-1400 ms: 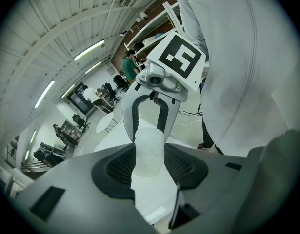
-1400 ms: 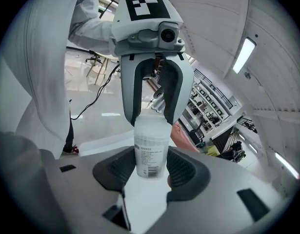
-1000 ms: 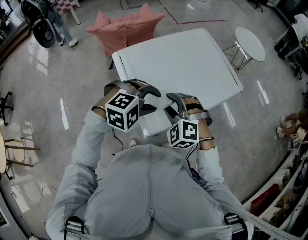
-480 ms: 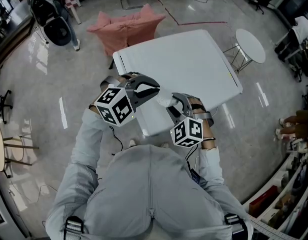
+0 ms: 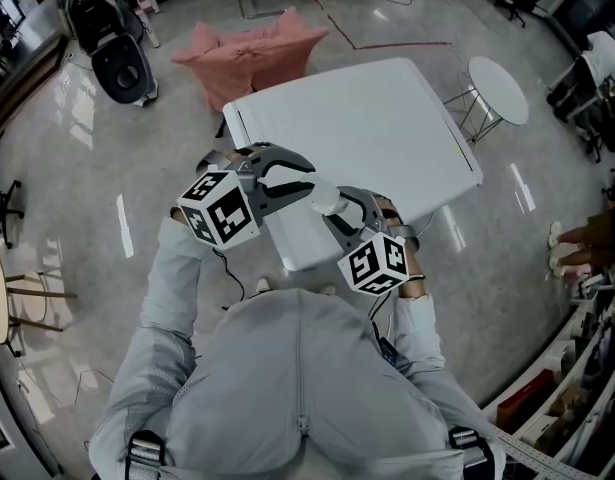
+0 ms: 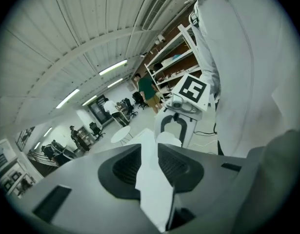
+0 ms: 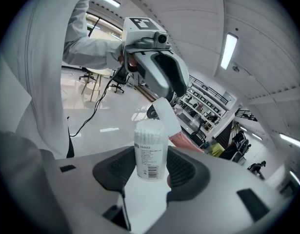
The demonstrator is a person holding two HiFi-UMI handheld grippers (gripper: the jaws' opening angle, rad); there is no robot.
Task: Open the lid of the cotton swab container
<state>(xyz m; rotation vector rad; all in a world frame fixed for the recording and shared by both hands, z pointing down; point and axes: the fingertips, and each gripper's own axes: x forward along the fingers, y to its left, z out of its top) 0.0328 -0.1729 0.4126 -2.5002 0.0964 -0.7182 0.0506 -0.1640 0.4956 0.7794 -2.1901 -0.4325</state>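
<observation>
Table (image 5: 387, 128): near corner at 7 o'clock, under grippers. Right gripper (image 7: 150, 165): jaws wide, clamped on container (image 7: 150, 150). Left gripper (image 6: 150, 160): jaws just narrowed onto lid (image 7: 163, 112), at container's 1 o'clock. Imo: hold container upright, pull lid clear gently.

The cotton swab container (image 7: 150, 150) is carrying a white paper label on its wall. A short heading in dark capital letters is running across the top of the label, and it is showing too small to be read with certainty. Several finer lines of print are sitting beneath it and are proving illegible. A barcode is occupying the foot of the label. The left marker cube (image 5: 219, 218) and the right marker cube (image 5: 375, 263) are displaying black-and-white square patterns only, without letters or digits.
</observation>
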